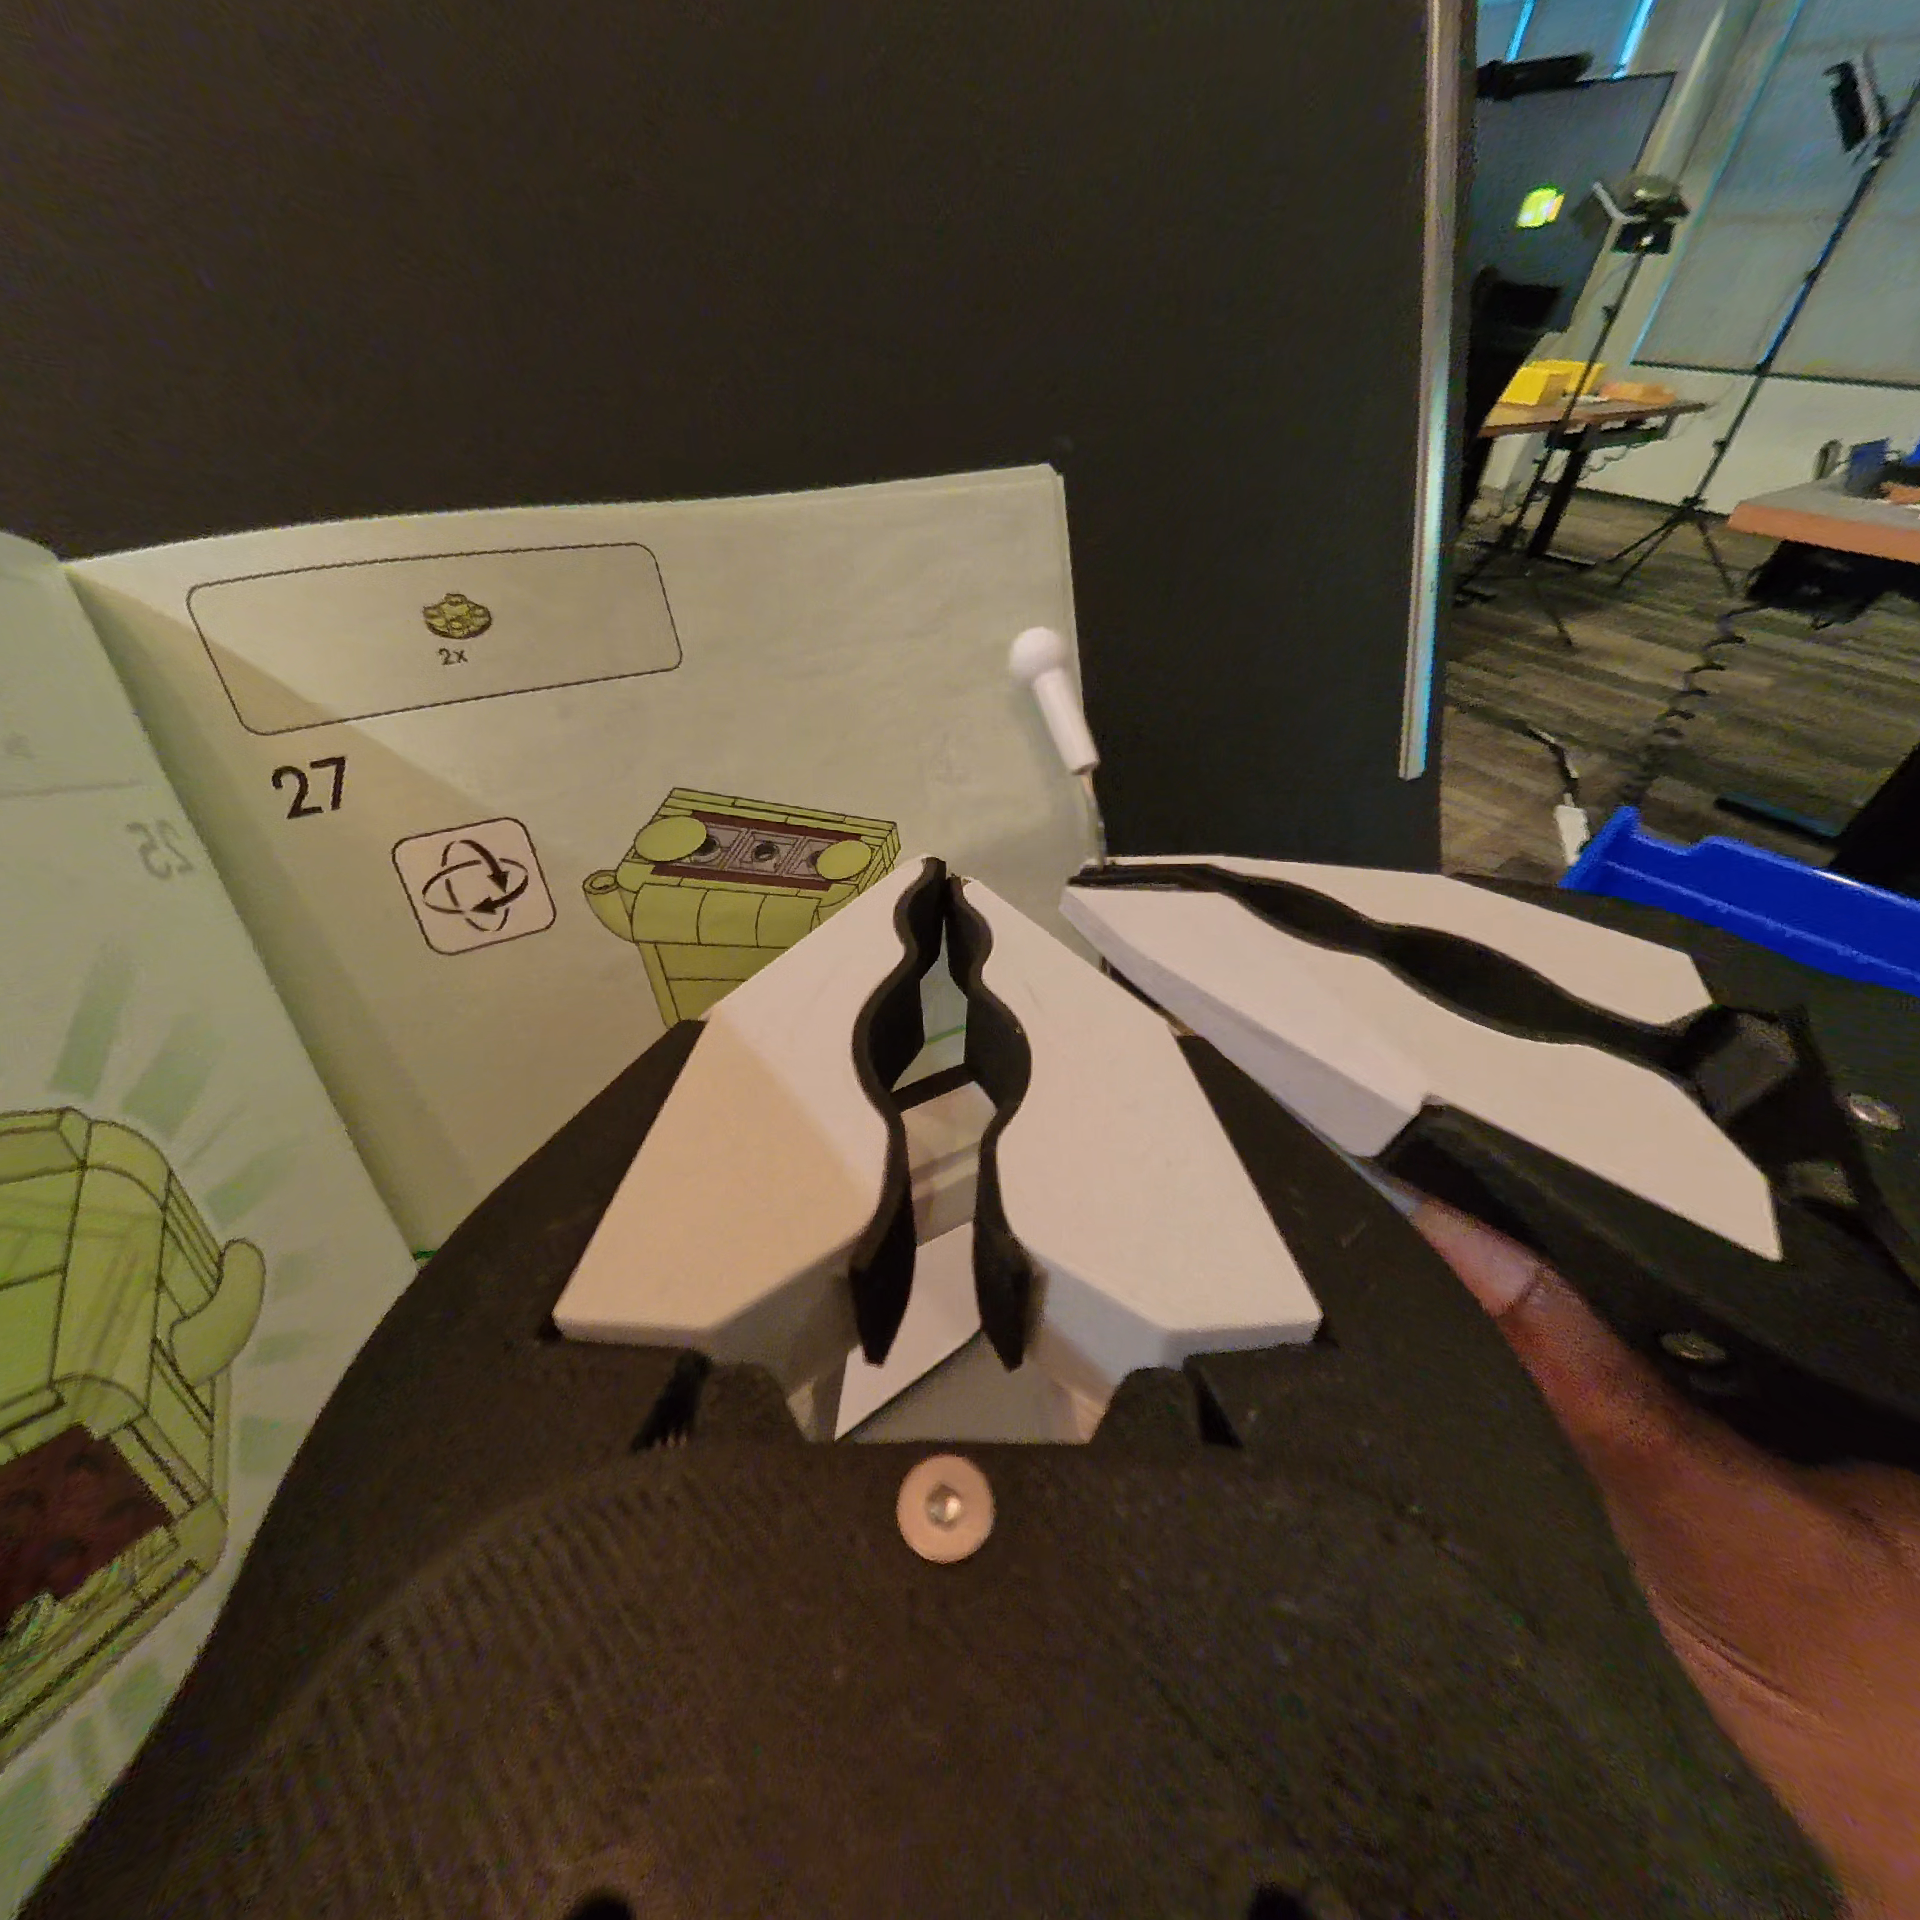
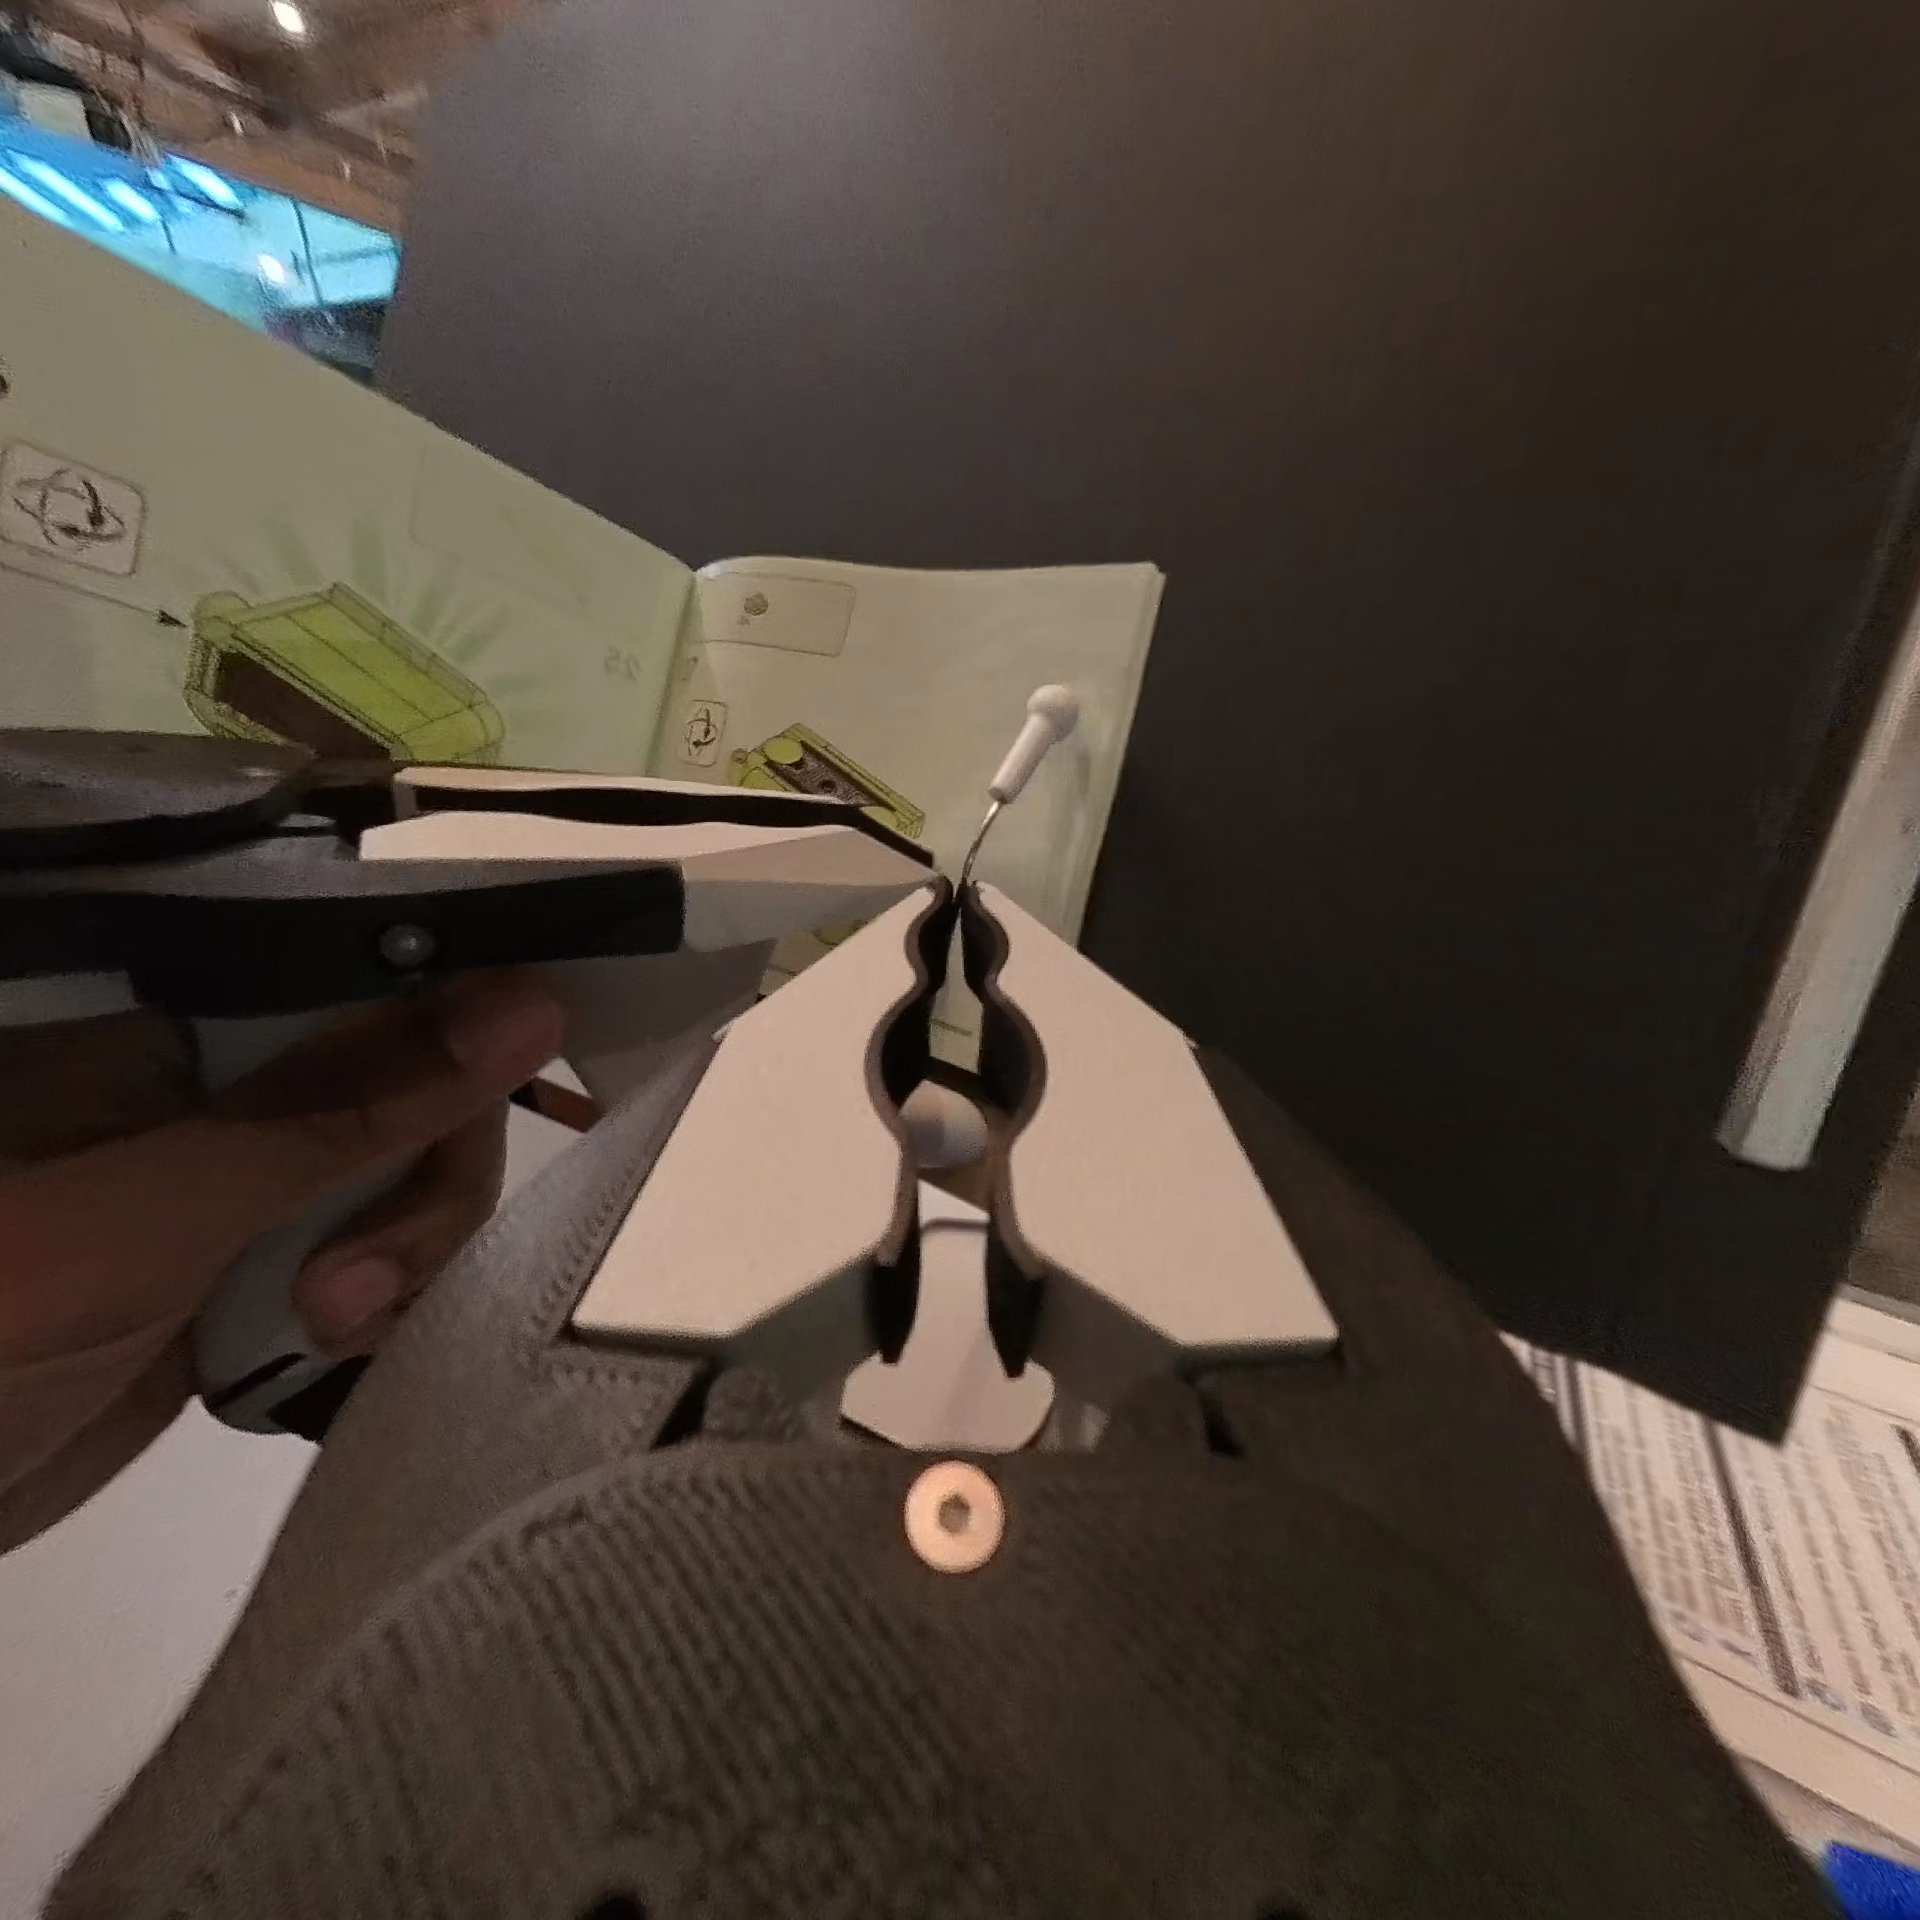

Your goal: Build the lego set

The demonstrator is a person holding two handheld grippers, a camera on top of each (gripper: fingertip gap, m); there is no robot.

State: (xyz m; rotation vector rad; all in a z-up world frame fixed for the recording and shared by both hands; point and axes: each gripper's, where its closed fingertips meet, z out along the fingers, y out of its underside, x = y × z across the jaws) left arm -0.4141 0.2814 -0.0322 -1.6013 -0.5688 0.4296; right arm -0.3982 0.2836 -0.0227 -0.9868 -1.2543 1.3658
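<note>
The left gripper point(image 1: 948, 878) has its two fingers pressed together at the tips, and nothing shows between them. The right gripper point(image 2: 951, 891) is squeezed tight too, and it seems to pinch the thin metal wire point(image 2: 975, 847) of a book holder, the one with a white knob point(image 2: 1047, 717) on top, though the blur makes it hard to be sure. The two grippers' tips sit right next to each other, just in front of the open instruction booklet point(image 1: 852, 665), which stands up against a dark board point(image 1: 727, 260). No loose Lego bricks show in either view; the Lego model is seen only as a drawing on the booklet's pages. Here is what could go wrong, I think. If the right gripper pulls the wire too hard, the wire could bend or slip out, and the booklet could flop shut or fall down. The two grippers could also bump each other, because they are so close. If the page turns or tears, the next building step would be hard to see.
</note>
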